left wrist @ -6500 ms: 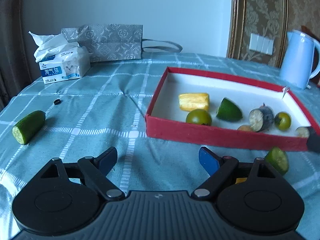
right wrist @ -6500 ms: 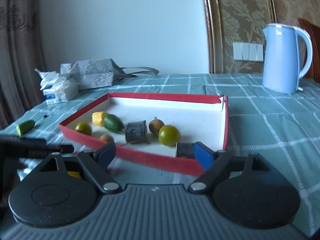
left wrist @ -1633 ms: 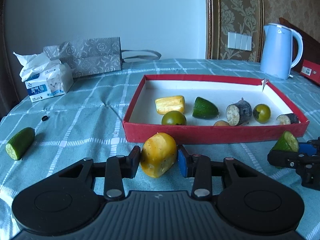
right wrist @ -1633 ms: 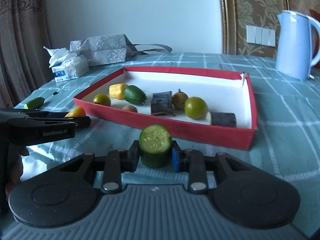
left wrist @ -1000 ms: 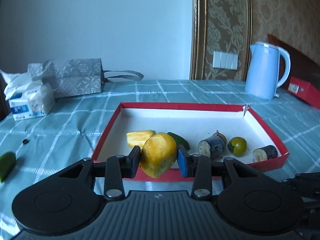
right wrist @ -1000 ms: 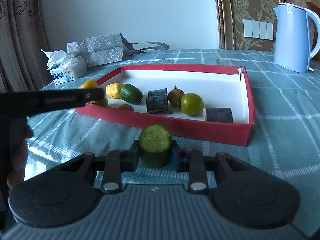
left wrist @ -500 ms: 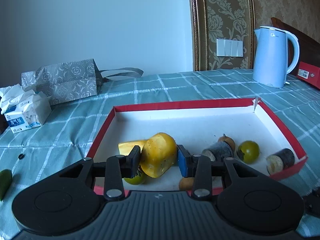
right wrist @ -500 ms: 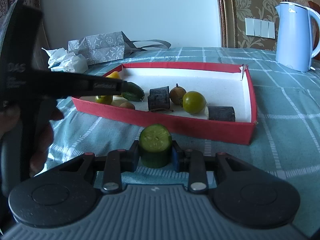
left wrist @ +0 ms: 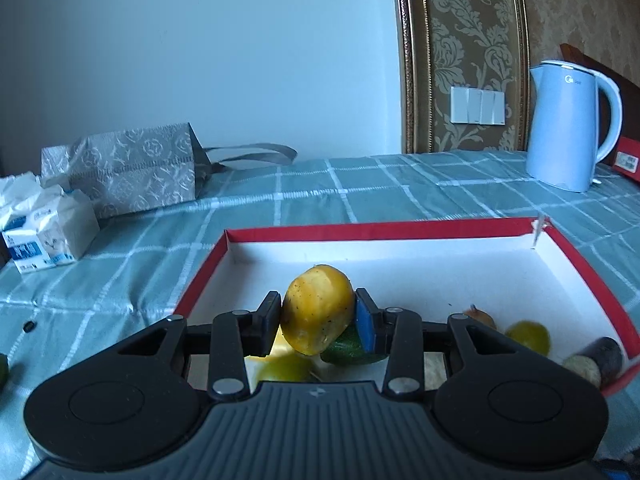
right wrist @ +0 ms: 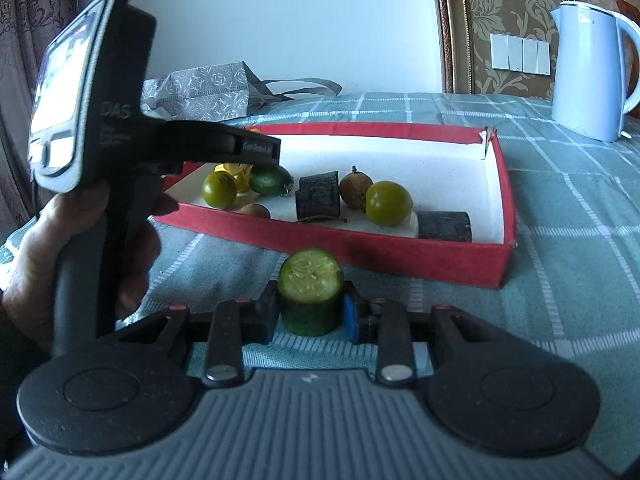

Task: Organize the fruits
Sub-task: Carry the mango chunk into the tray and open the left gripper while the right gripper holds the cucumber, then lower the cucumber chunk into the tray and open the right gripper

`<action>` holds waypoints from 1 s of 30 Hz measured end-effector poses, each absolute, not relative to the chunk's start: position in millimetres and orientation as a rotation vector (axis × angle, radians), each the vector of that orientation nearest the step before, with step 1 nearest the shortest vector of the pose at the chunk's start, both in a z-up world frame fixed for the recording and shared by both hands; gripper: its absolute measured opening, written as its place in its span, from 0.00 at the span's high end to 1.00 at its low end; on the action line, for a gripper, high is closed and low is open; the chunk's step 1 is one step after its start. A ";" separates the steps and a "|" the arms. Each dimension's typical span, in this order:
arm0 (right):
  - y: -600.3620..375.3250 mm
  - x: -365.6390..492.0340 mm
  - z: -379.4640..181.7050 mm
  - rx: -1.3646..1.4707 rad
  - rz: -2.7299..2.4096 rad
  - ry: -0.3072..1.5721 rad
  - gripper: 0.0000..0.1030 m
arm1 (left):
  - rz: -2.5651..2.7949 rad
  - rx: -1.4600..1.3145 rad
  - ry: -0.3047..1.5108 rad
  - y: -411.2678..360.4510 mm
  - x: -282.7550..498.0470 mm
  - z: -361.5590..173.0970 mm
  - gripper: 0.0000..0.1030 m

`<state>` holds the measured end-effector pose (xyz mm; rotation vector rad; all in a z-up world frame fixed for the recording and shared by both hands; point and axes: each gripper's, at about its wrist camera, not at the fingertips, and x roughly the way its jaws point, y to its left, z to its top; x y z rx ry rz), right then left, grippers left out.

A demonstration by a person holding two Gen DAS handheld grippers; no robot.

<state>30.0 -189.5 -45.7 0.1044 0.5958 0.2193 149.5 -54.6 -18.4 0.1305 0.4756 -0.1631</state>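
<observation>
1. A tissue pack [left wrist: 48,232] and a grey gift bag [left wrist: 128,172] sit at the table's far left edge.
2. The person's left hand [right wrist: 76,248] holds the left gripper [left wrist: 318,322], which is clamped on a yellow fruit [left wrist: 318,308] above the near left corner of the red box [left wrist: 380,229].
3. Inside the box along its near edge lie round green fruits [right wrist: 389,203], a brown fruit [right wrist: 355,189] and dark cut pieces [right wrist: 319,196].
4. The right gripper [right wrist: 310,314] grips a cucumber piece [right wrist: 311,298], cut face up, just outside the box's near wall.
5. A blue kettle [left wrist: 570,124] stands at the table's far right corner.
</observation>
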 end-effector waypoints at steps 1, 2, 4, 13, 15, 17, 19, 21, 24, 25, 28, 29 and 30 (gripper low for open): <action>-189.6 30.0 -45.7 0.105 0.219 0.596 0.71 | -0.161 0.128 0.475 -54.9 150.5 -18.5 0.63; -189.7 30.4 -45.9 0.107 0.220 0.595 0.71 | -0.163 0.116 0.479 -54.1 151.3 -18.4 0.63; -189.7 30.5 -46.1 0.107 0.220 0.595 0.71 | -0.175 0.094 0.479 -50.5 150.4 -18.3 0.62; -190.2 30.5 -46.2 0.108 0.221 0.595 0.71 | -0.153 0.032 0.434 -31.5 138.9 -12.6 0.60; -189.9 30.6 -46.3 0.109 0.221 0.595 0.71 | -0.140 0.030 0.423 -29.1 134.7 -11.9 0.60; -189.9 30.6 -46.3 0.108 0.220 0.595 0.71 | -0.128 0.021 0.418 -24.4 129.6 -11.6 0.60; -190.5 30.7 -46.2 0.110 0.221 0.595 0.71 | -0.121 0.002 0.414 -17.2 122.6 -11.5 0.60; -189.7 30.9 -46.5 0.110 0.221 0.595 0.71 | -0.113 -0.004 0.408 -8.8 111.2 -11.9 0.60; -189.4 30.6 -46.8 0.111 0.222 0.594 0.71 | -0.119 -0.011 0.419 1.8 93.6 -14.2 0.57; -189.1 30.7 -46.9 0.110 0.222 0.594 0.71 | -0.118 0.000 0.420 3.3 87.8 -15.8 0.57; -189.5 29.4 -46.3 0.110 0.221 0.586 0.71 | -0.127 0.017 0.438 7.6 73.1 -21.1 0.57; -189.4 28.1 -45.8 0.110 0.221 0.579 0.71 | -0.132 0.014 0.444 9.4 69.8 -22.0 0.57; -189.9 26.7 -45.0 0.108 0.220 0.569 0.71 | -0.140 0.004 0.448 11.2 67.1 -22.7 0.57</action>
